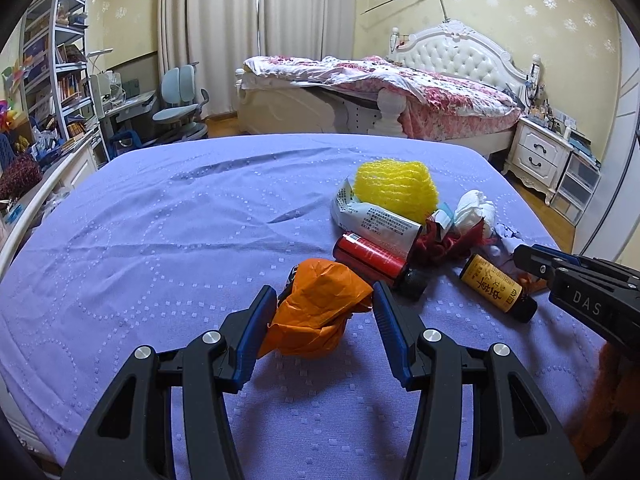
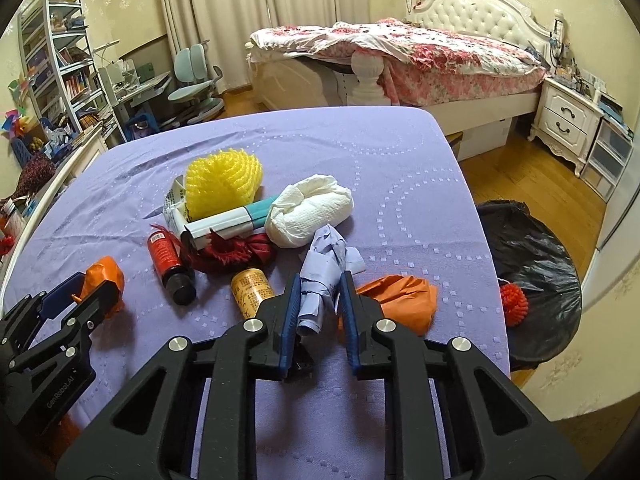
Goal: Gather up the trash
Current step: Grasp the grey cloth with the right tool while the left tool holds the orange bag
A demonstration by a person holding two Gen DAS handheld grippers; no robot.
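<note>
Trash lies on a purple-covered table [image 1: 160, 220]. My left gripper [image 1: 322, 300] is shut on a crumpled orange bag [image 1: 316, 308]; it also shows in the right wrist view [image 2: 102, 280]. My right gripper [image 2: 320, 284] is shut on a crumpled pale blue paper [image 2: 324, 272]. Nearby lie a red bottle [image 1: 372, 258], a yellow-labelled bottle [image 1: 496, 286], a yellow foam net [image 1: 394, 184], a white tissue wad [image 2: 312, 210], a white packet [image 1: 372, 220], red fabric [image 2: 236, 250] and a second orange bag [image 2: 400, 300].
A bin lined with a black bag [image 2: 532, 240] stands at the table's right edge, with a red spiky ball [image 2: 514, 300] in it. A bed [image 2: 420, 52], nightstand [image 2: 564, 120], desk chair [image 2: 196, 76] and bookshelf [image 2: 56, 64] stand beyond.
</note>
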